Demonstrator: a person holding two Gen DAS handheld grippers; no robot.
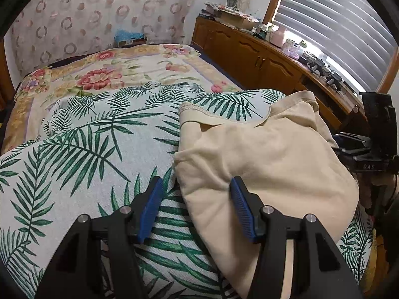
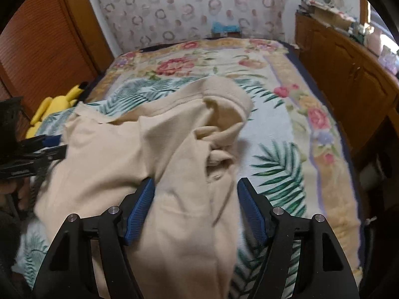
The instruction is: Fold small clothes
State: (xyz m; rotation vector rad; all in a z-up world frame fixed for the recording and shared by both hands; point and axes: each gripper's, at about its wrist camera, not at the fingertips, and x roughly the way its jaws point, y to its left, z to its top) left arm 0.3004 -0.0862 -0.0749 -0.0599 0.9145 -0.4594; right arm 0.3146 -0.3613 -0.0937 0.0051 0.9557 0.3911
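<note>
A beige garment (image 1: pixel 261 154) lies crumpled on a palm-leaf cloth (image 1: pixel 87 154) spread over the bed. In the left wrist view my left gripper (image 1: pixel 197 194) stands open over the garment's left edge, its right finger (image 1: pixel 240 199) resting on the fabric and its left finger (image 1: pixel 154 196) over the leaf cloth. In the right wrist view the garment (image 2: pixel 139 154) is bunched into folds at its middle. My right gripper (image 2: pixel 195 196) is open wide, with a hanging part of the garment between its blue pads (image 2: pixel 139 209); the pads do not press it. Each gripper shows at the edge of the other's view.
A floral bedspread (image 1: pixel 104 74) covers the far bed. A wooden cabinet (image 1: pixel 249 54) with clutter on top runs along the right, under a window with blinds. A yellow plush toy (image 2: pixel 54 107) lies at the bed's left edge, beside a wooden louvred door (image 2: pixel 37 39).
</note>
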